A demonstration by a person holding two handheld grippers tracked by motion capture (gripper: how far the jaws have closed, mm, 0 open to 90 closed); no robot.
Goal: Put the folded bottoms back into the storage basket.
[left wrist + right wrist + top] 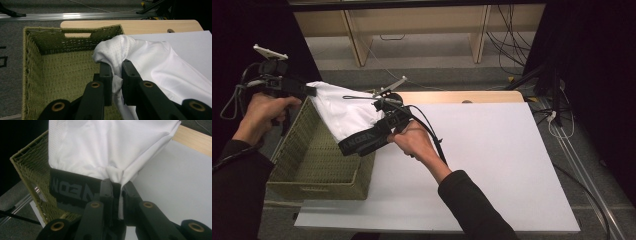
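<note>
Tools, left (117, 75) and right (117, 192), pinch soft white garment (344, 112) over woven basket (312, 155).

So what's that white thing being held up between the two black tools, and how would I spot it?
Start at the green woven basket on the left end of the white table. Stretched above its far right corner is a white garment, pinched by the left gripper at one end and the right gripper at the other. Its black lettered waistband sets it apart.
</note>
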